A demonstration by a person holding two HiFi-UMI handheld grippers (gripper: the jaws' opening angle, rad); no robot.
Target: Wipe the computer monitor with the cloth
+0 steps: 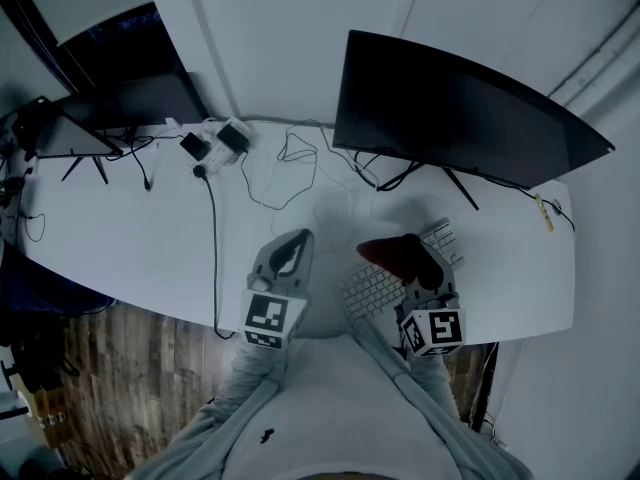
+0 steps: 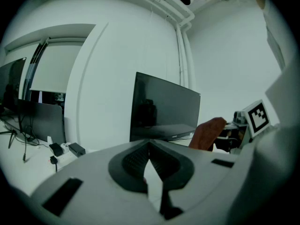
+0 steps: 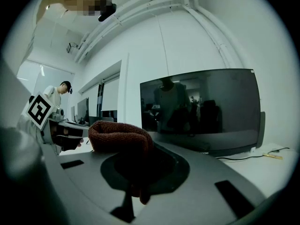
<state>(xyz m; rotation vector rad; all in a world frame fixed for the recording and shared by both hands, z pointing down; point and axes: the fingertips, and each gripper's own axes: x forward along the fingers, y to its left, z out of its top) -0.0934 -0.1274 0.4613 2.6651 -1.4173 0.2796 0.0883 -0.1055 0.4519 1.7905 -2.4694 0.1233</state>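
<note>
A wide dark monitor (image 1: 455,108) stands at the back right of the white desk (image 1: 130,248); it also faces me in the right gripper view (image 3: 201,109) and the left gripper view (image 2: 164,107). My right gripper (image 1: 405,258) is shut on a rust-brown cloth (image 1: 395,251), which bulges over the jaws (image 3: 119,135) and shows from the side (image 2: 206,134). It hovers above the keyboard, well short of the screen. My left gripper (image 1: 292,253) is beside it to the left, jaws shut with nothing between them.
A white keyboard (image 1: 372,286) lies under the right gripper. Loose cables (image 1: 285,173) and a power strip with adapters (image 1: 215,143) sit mid-desk. A second dark monitor (image 1: 95,118) stands at the back left. The desk's front edge curves near my body.
</note>
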